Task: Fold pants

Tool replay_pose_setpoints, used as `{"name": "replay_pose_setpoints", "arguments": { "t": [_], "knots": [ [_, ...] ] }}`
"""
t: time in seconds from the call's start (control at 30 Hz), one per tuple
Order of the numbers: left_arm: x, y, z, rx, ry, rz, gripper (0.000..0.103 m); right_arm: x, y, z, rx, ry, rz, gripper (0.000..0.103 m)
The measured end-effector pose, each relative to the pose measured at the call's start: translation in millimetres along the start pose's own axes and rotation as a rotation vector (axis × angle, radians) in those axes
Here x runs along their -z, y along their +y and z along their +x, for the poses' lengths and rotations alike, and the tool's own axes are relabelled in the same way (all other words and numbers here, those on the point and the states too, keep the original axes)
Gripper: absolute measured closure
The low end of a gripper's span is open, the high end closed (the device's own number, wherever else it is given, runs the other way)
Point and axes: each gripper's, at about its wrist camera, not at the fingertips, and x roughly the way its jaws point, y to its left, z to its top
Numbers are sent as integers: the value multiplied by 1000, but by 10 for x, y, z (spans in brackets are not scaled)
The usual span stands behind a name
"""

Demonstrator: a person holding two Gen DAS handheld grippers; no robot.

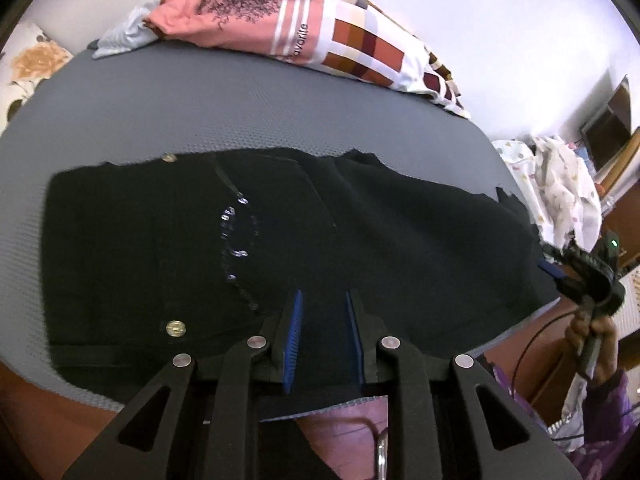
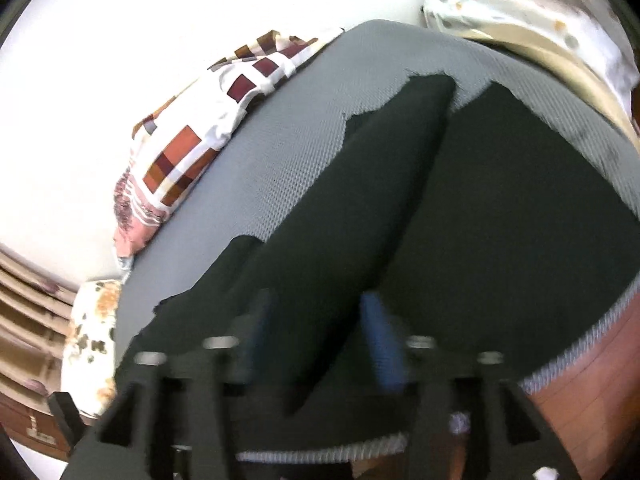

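Nearest my left gripper point(image 1: 322, 336), the black pants point(image 1: 280, 240) run under the linkage, so their near hem is hidden from me; my jaws stand apart with nothing between them, poised over the cloth. My right gripper point(image 2: 316, 344) is badly blurred in its own view, yet its jaws show spread as well, empty, above the pants point(image 2: 460, 220), whose near edge is likewise cut off. The pants lie flat on the grey mat point(image 1: 200, 112) covering the desk, brass button point(image 1: 175, 327) at their waistband end and a faint sparkly trim point(image 1: 236, 232) beside it, too small to make out. Beyond the pants, a pink and checked cloth bundle point(image 1: 320, 36) sits at the mat's far edge. Off the leg end, dotted white fabric point(image 1: 560, 192) is heaped, partly cropped.
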Motion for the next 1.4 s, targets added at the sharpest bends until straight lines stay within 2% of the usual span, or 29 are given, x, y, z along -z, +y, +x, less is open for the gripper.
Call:
{"name": "replay_pose_setpoints", "arguments": {
  "t": [0.03,0.1,0.13,0.2,0.23,0.27,0.33,0.43,0.47,0.5,0.53,0.57,0.63,0.67,0.7,0.73,0.77,0.8,0.87,0.93,0.97,1.0,1.03,1.07,1.13,1.2,1.3,1.37,1.4],
  "knots": [
    [4,9,10,-1,-3,4,80,-45,-43,30,3,-17,22,35],
    [-19,-9,54,-10,0,16,80,-113,-217,71,-39,-33,100,36],
    [-29,-39,104,-14,2,19,80,-163,-313,112,-63,-37,142,38],
    [8,-16,119,-16,4,20,76,-251,-390,205,-54,-32,155,44],
    [10,-7,143,-14,9,15,75,-293,-401,250,-50,-28,150,63],
    [7,7,173,-10,17,8,73,-327,-389,284,-52,-23,141,89],
    [10,63,219,-9,30,-13,72,-424,-281,379,-18,-11,74,94],
    [15,145,226,3,30,-45,72,-520,-4,442,35,-31,11,95],
    [12,167,219,9,25,-57,72,-540,143,448,65,-47,-37,96],
    [10,189,210,13,22,-67,71,-565,446,477,138,-67,-146,96],
    [7,202,207,16,21,-72,71,-558,644,519,200,-69,-225,95],
    [9,207,209,15,24,-74,70,-535,860,605,266,-55,-312,90],
    [10,209,220,15,28,-76,68,-324,1415,952,439,1,-588,89],
    [-2,208,234,15,30,-78,68,-142,1653,1121,502,7,-715,77],
    [-2,206,243,17,34,-79,67,25,1820,1267,523,44,-811,63],
    [-5,203,253,18,38,-79,67,152,1923,1342,511,65,-866,37],
    [-4,199,262,16,44,-79,67,265,1995,1355,483,57,-902,31],
    [-3,198,263,16,45,-78,67,395,2045,1289,432,18,-922,31],
    [-12,187,253,20,40,-71,67,444,1997,1156,386,-22,-887,32],
    [-14,180,250,20,39,-62,67,322,1773,872,234,-59,-750,35],
    [2,181,246,20,39,-60,66,194,1595,716,131,-61,-639,37],
    [4,182,250,26,42,-60,66,-32,1267,575,17,-39,-457,38],
    [10,192,251,30,44,-62,66,-158,1084,573,-41,-7,-350,41],
    [14,199,258,34,46,-68,66,-304,863,570,-90,21,-249,57],
    [18,221,274,45,50,-80,65,-608,347,614,-139,62,-39,67],
    [21,253,281,46,51,-89,65,-793,104,749,-192,130,20,67],
    [12,296,292,49,51,-103,64,-946,34,977,-236,210,32,67],
    [8,297,290,44,46,-103,64,-1001,85,1155,-177,240,4,67],
    [5,297,292,38,44,-98,63,-1022,95,1219,-186,251,1,67]
  ]
}}
